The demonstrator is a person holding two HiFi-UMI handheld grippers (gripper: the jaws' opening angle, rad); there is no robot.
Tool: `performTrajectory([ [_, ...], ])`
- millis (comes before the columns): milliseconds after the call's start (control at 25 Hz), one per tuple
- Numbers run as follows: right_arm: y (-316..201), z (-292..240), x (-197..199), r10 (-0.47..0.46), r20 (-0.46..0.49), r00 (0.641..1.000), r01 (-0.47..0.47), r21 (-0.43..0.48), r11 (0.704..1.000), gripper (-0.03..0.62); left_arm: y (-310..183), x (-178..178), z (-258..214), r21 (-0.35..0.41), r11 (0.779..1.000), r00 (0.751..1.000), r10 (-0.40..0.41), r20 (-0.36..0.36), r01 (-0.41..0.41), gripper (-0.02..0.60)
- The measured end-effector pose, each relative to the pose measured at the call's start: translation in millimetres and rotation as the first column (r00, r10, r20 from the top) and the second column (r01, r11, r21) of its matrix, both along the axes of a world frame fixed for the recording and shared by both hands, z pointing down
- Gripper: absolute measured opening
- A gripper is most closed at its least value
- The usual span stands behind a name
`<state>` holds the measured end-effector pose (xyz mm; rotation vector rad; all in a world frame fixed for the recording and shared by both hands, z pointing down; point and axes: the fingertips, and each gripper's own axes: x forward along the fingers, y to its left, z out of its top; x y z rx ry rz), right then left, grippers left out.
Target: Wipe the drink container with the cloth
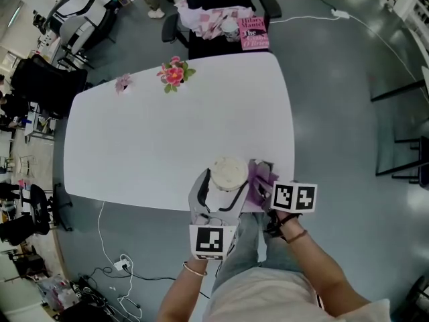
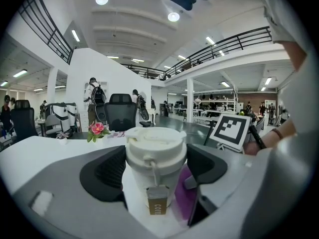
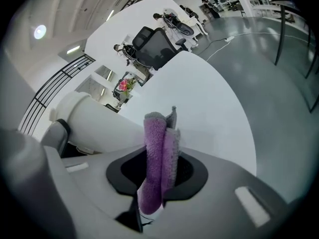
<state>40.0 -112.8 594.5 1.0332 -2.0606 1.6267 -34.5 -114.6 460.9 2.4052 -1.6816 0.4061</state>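
Two tongs work at the near rim of the desk (image 1: 167, 139). The left tongs (image 2: 155, 163) are clamped on the cup (image 2: 155, 156), which stands upright at the desk's 6 o'clock edge. The right tongs (image 3: 159, 168) pinch a folded purple cloth (image 3: 157, 153) just at the cup's 3 o'clock side. The desk's corner curves away close at 3 o'clock, with bare floor (image 1: 348, 99) beyond. From 9 to 12 o'clock the desktop lies open. Far off toward 11 o'clock sit a flower bunch (image 1: 174, 74) and a small plant (image 1: 123, 82). Past the 12 o'clock edge a chair (image 1: 214, 42) carries a book (image 1: 253, 32).
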Motion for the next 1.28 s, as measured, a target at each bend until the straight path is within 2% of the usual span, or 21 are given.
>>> performTrajectory([
  [280, -1, -33, 18, -0.093, 0.028, 0.995, 0.092, 0.040, 0.995, 0.064, 1, -1, 1, 0.020, 0.998, 0.998, 0.064, -0.005, -0.064, 0.385],
  [480, -9, -64, 23, -0.229, 0.062, 0.971, 0.225, 0.074, 0.972, 0.064, 1, -1, 2, 0.038, 0.986, 0.987, 0.160, 0.000, -0.160, 0.384],
  [600, -14, -87, 23, -0.314, 0.094, 0.945, 0.307, 0.082, 0.948, 0.064, 2, -2, 1, 0.045, 0.969, 0.970, 0.244, -0.002, -0.244, 0.383],
  [760, -22, -112, 21, -0.402, 0.131, 0.906, 0.392, 0.093, 0.915, 0.064, 4, -3, 2, 0.052, 0.932, 0.933, 0.359, -0.006, -0.359, 0.383],
  [960, -27, -140, 15, -0.465, 0.160, 0.871, 0.451, 0.119, 0.885, 0.064, 6, -2, 1, 0.052, 0.891, 0.892, 0.451, -0.003, -0.451, 0.383],
  [1120, -29, -149, 2, -0.467, 0.211, 0.859, 0.452, 0.117, 0.884, 0.064, 7, -4, 2, 0.048, 0.865, 0.865, 0.501, -0.010, -0.500, 0.383],
  [1280, -34, -143, -6, -0.441, 0.243, 0.864, 0.434, 0.086, 0.897, 0.064, 5, -4, 0, 0.046, 0.856, 0.856, 0.516, -0.025, -0.514, 0.384],
])
